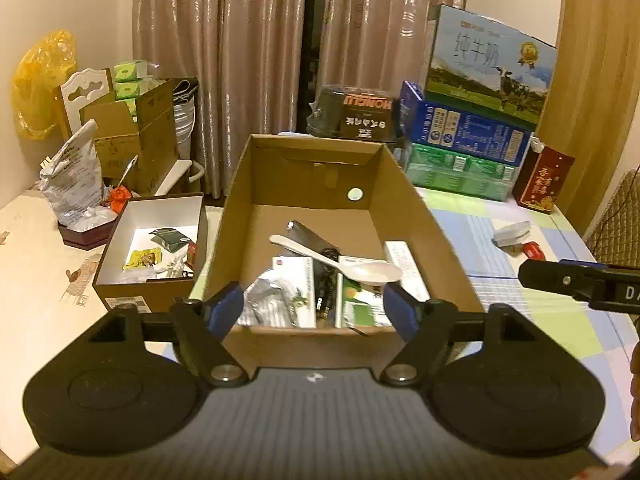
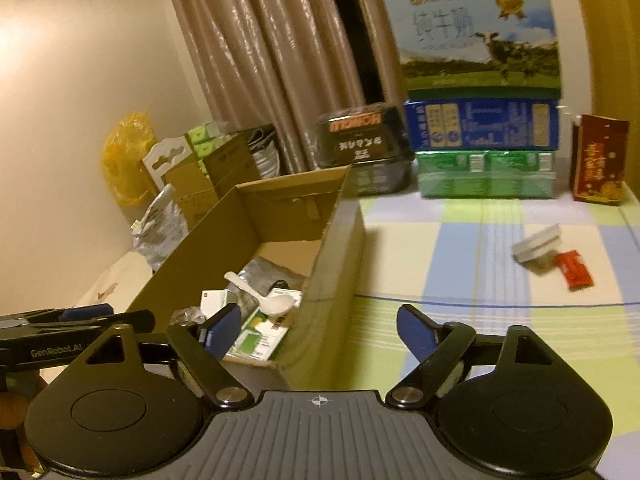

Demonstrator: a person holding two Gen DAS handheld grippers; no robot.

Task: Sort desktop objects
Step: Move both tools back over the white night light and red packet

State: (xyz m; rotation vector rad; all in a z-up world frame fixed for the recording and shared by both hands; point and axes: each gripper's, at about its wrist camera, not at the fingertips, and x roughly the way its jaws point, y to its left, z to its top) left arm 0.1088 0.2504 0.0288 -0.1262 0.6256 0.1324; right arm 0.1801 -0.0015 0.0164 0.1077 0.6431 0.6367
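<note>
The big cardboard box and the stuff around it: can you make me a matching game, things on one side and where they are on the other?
Things:
1. white spoon
2. red packet
3. yellow snack packet
4. milk carton with a cow

Places:
A. on top of the blue box
B. in the small white-lined box
C. in the big cardboard box
D. on the checked tablecloth

Pairs: 1-C, 2-D, 3-B, 4-A

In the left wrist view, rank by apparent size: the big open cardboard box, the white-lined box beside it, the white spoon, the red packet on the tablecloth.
1. Big open cardboard box
2. White-lined box
3. White spoon
4. Red packet, though it lies farther from the camera.
</note>
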